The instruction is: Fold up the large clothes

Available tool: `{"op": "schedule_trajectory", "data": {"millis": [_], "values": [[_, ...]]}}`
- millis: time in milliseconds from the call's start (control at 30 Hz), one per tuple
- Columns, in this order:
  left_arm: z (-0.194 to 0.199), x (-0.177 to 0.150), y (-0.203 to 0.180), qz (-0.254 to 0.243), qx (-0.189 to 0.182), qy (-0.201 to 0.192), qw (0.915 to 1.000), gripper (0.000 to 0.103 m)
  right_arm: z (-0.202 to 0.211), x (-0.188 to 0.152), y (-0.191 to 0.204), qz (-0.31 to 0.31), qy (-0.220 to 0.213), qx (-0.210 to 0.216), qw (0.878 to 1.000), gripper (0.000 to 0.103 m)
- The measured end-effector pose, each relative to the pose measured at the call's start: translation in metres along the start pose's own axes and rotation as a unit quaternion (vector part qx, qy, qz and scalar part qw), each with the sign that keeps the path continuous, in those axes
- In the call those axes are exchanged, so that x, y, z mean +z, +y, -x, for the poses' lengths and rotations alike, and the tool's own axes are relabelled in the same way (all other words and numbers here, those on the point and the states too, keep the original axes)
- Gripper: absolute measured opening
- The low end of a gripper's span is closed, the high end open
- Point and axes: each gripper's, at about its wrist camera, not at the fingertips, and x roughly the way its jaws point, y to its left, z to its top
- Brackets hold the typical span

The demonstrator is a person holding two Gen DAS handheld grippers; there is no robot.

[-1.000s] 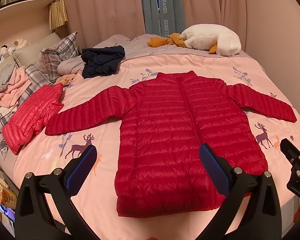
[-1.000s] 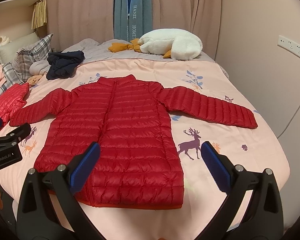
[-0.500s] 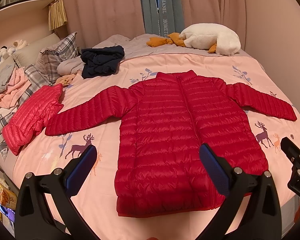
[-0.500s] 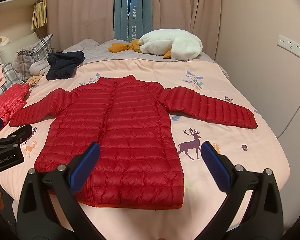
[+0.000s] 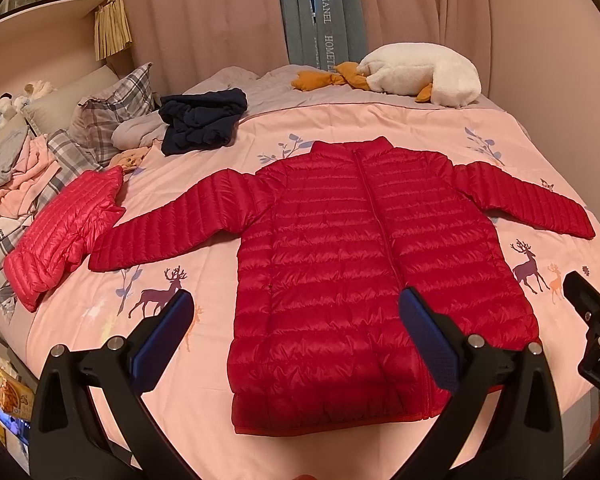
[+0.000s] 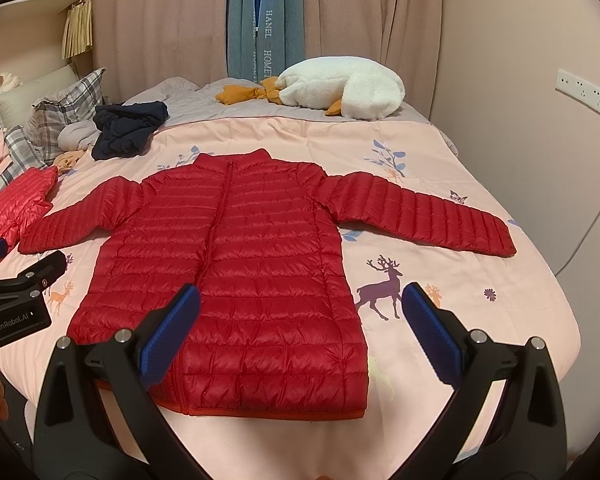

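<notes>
**Left wrist view: jacket flat, both grippers spread and empty**

Red puffer jacket (image 5: 364,264) lies face up on the pink bedspread (image 5: 340,124), zipped, collar away from me, hem toward me. Its long axis runs straight away from both grippers, sleeves stretched out to either side and angled slightly back toward me.

My left gripper (image 5: 296,320) hovers over the hem end with its jaws wide apart, nothing between them. In its own camera my right gripper (image 6: 300,312) is the same: jaws wide, nothing held, above the hem on the jacket's right half.

The relation that matters: each sleeve lies out to one gripper's side. The left sleeve cuff (image 5: 100,258) is on my left gripper's side and the right sleeve cuff (image 6: 500,240) on my right gripper's side, so my guess is one arm per sleeve, folding inward across the body (no crossing needed). Both cuffs are well apart from the fingertips; the hem is much nearer.

Count:
- 1 red jacket spread out, the task piece
- 1 lighter pink-red puffer (image 5: 64,232) bundled at the left edge, just beside the left cuff (cannot tell whether they touch)
- 1 dark navy garment (image 5: 200,120) heaped near the pillows
- 1 white plush goose (image 5: 420,76) at the far end
- 2 grippers

Folding not yet begun, I judge.
</notes>
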Motion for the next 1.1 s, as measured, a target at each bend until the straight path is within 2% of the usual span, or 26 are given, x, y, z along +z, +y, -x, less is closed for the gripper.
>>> {"op": "schedule_trajectory", "data": {"millis": [333,433,467,533,600,700,800,833,900,933,1000,1067,1100], "values": [[-0.011,0.001,0.003,0.003,-0.004,0.007,1.0000,0.102,-0.005,-0.001,0.000,0.000,0.004,-0.001,1.000,0.101],[-0.020,0.000,0.007,0.013,-0.017,0.014,0.9997,0.102,-0.011,-0.001,-0.002,-0.010,0.004,0.005,1.000,0.101],[-0.025,0.000,0.011,0.023,-0.031,0.017,0.9991,0.102,-0.013,-0.001,-0.005,-0.021,0.002,0.017,1.000,0.101],[-0.037,0.001,0.021,0.046,-0.064,0.028,0.9965,0.102,-0.017,-0.001,-0.015,-0.054,-0.002,0.076,0.996,0.101],[-0.052,0.001,0.036,0.079,-0.094,0.041,0.9917,0.102,-0.022,-0.004,-0.031,-0.107,-0.012,0.166,0.980,0.101],[-0.078,-0.002,0.070,0.151,-0.110,0.039,0.9815,0.102,-0.030,-0.008,-0.049,-0.161,-0.035,0.226,0.960,0.101],[-0.113,-0.009,0.116,0.237,-0.144,0.044,0.9598,0.102,-0.037,-0.009,-0.057,-0.190,-0.053,0.264,0.944,0.101],[-0.132,-0.014,0.138,0.274,-0.157,0.049,0.9475,0.102,-0.038,-0.010,-0.059,-0.196,-0.055,0.275,0.940,0.101],[-0.155,-0.018,0.161,0.314,-0.167,0.059,0.9328,0.102,-0.042,-0.009,-0.061,-0.205,-0.058,0.288,0.934,0.101],[-0.172,-0.022,0.178,0.339,-0.172,0.062,0.9229,0.102,-0.044,-0.009,-0.061,-0.211,-0.064,0.291,0.931,0.101],[-0.201,-0.033,0.214,0.392,-0.163,0.066,0.9032,0.102,-0.049,-0.007,-0.060,-0.216,-0.065,0.292,0.930,0.101],[-0.219,-0.040,0.243,0.428,-0.154,0.062,0.8882,0.102,-0.054,-0.007,-0.061,-0.213,-0.058,0.299,0.928,0.101],[-0.230,-0.046,0.262,0.460,-0.149,0.061,0.8730,0.102,-0.057,-0.006,-0.060,-0.210,-0.055,0.303,0.928,0.101]]}}
